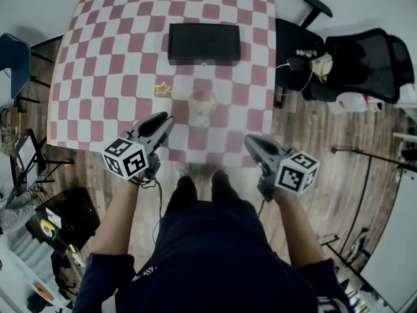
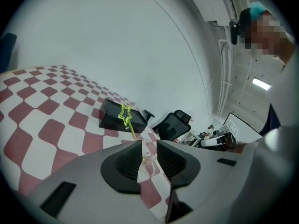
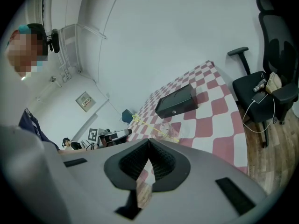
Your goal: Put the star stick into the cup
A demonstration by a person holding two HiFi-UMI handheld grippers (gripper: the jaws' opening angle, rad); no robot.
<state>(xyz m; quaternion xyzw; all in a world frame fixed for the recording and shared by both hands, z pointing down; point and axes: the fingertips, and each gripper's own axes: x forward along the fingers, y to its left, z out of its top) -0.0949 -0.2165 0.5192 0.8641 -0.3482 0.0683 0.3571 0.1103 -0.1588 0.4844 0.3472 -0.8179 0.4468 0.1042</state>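
A clear cup (image 1: 202, 104) stands on the red-and-white checked table (image 1: 117, 70), in front of a black box (image 1: 204, 43). The yellow star stick (image 1: 162, 89) leans out of the cup to the left, star end up. My left gripper (image 1: 168, 119) is just short of the cup, low and to its left. In the left gripper view this gripper (image 2: 149, 146) is open with nothing held; the cup (image 2: 149, 164) shows through the gap and the star (image 2: 125, 114) rises above it. My right gripper (image 1: 249, 141) hangs at the table's near edge, and the right gripper view shows it (image 3: 149, 143) shut and empty.
The black box (image 2: 114, 115) lies beyond the cup. A black office chair (image 1: 365, 60) with cables and clutter stands right of the table. Wooden floor lies below the near table edge, with equipment at the left. Another person sits far off in the room.
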